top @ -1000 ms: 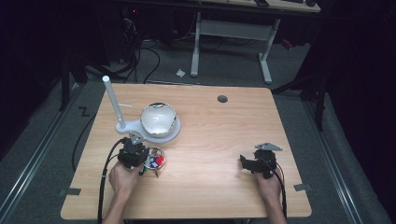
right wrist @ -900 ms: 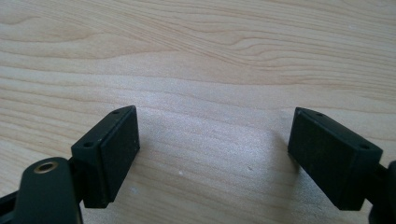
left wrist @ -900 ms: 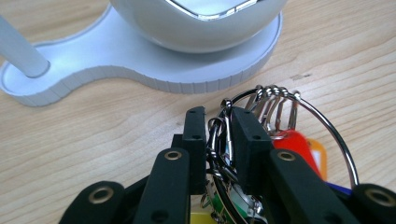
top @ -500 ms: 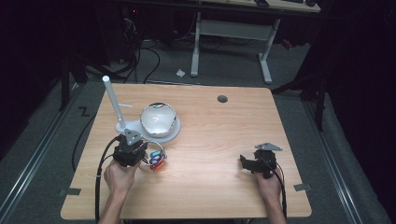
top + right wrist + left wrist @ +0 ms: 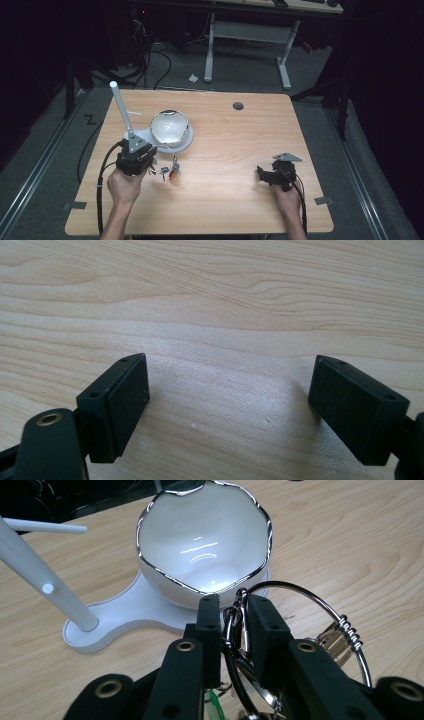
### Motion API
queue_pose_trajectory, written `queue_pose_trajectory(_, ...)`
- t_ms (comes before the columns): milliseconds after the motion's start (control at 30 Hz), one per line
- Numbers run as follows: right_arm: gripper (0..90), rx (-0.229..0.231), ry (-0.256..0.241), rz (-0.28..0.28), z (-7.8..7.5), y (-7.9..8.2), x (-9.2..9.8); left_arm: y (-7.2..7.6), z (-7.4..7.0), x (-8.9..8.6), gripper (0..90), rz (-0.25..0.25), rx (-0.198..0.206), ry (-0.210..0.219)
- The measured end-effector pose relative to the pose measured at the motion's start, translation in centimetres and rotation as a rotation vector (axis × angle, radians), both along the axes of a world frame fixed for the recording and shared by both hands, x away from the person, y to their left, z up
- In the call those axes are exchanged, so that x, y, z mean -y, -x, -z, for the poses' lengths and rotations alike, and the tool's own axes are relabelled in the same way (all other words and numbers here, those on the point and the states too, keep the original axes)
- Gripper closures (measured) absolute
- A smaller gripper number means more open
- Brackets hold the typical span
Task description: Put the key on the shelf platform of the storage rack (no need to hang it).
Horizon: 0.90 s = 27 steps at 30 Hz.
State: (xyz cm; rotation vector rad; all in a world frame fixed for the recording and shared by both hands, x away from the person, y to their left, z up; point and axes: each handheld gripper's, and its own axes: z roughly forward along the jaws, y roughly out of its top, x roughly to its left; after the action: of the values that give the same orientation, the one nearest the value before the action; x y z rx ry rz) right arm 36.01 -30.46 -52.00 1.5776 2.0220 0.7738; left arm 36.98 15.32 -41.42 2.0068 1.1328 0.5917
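My left gripper point(image 5: 145, 156) point(image 5: 235, 611) is shut on a key ring point(image 5: 310, 600), its metal loops pinched between the jaws. The big wire ring and several keys with coloured tags point(image 5: 167, 171) hang just above the table to the gripper's right. Directly ahead stands a white bowl with a silver rim point(image 5: 205, 540) point(image 5: 170, 125) on a white stand base point(image 5: 145, 605), from which a white peg point(image 5: 121, 107) rises at a slant. My right gripper point(image 5: 261, 172) point(image 5: 230, 405) is open over bare wood at the table's right.
The wooden table point(image 5: 235, 150) has a round cable hole point(image 5: 238, 106) near its far edge. A desk frame point(image 5: 247, 30) and cables lie on the dark floor beyond. Wide bare wood lies between the two grippers.
My left gripper has lifted the key ring and carried it slightly forward, toward the bowl. The right gripper has stayed where it was.
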Motion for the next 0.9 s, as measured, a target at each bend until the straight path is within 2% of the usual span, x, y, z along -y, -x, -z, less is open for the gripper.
queue_pose_trajectory(133,16.7,0.0,0.0,-0.001,0.0,0.0,0.0,0.0,-0.5,0.0,76.9,0.008,-0.002,0.003)
queue_pose_trajectory(533,16.7,0.0,0.0,0.0,0.0,0.0,0.0,-0.6,-2.1,-0.2,76.8,0.042,-0.018,0.071)
queue_pose_trajectory(700,16.6,0.0,0.001,0.0,0.0,0.0,0.0,-0.9,-2.6,-0.1,76.8,0.056,-0.027,0.075)
queue_pose_trajectory(900,16.7,0.001,0.001,0.0,0.0,0.0,0.0,-1.2,-3.3,-0.1,76.7,0.071,-0.019,0.101)
